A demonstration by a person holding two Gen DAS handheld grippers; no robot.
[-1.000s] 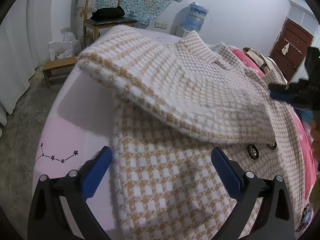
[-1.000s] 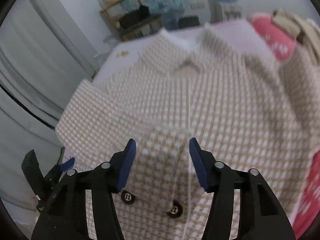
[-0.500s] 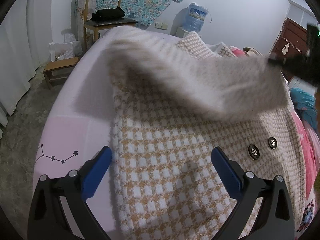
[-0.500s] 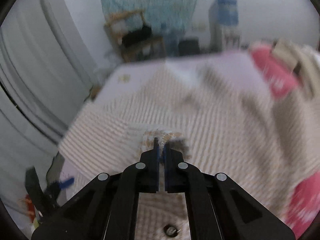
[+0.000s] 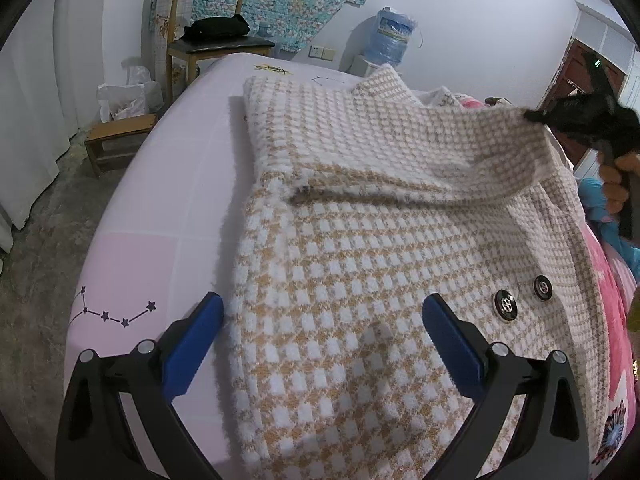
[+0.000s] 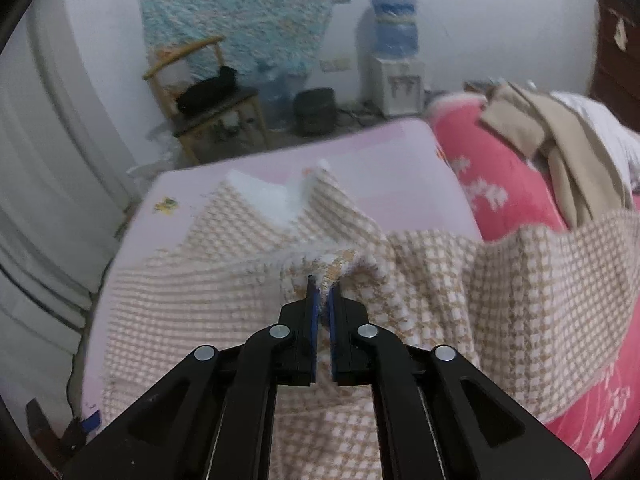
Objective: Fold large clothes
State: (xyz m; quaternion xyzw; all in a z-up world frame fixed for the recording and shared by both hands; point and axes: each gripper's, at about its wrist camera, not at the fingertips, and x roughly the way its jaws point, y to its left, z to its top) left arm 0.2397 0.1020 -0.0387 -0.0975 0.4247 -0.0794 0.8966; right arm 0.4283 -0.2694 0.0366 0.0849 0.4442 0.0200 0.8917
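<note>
A large tan-and-white houndstooth coat (image 5: 360,248) lies on a pink bed (image 5: 132,248). Two dark buttons (image 5: 505,306) show near its right edge. My left gripper (image 5: 320,344) is open and empty, low over the coat's near part. My right gripper (image 6: 323,300) is shut on the end of the coat's sleeve (image 6: 328,264) and holds it lifted. In the left wrist view the right gripper (image 5: 536,116) shows at the far right, with the sleeve (image 5: 420,152) stretched across the coat's body.
A wooden chair (image 5: 208,36) with a black bag, a low stool (image 5: 120,136) and a water dispenser (image 5: 390,36) stand beyond the bed. A red floral blanket (image 6: 504,184) with beige clothes (image 6: 560,140) lies at the right. The bed's left edge drops to the floor.
My right gripper shut on the sleeve end and pulled it up and to the right across the coat. My left gripper stayed open and still.
</note>
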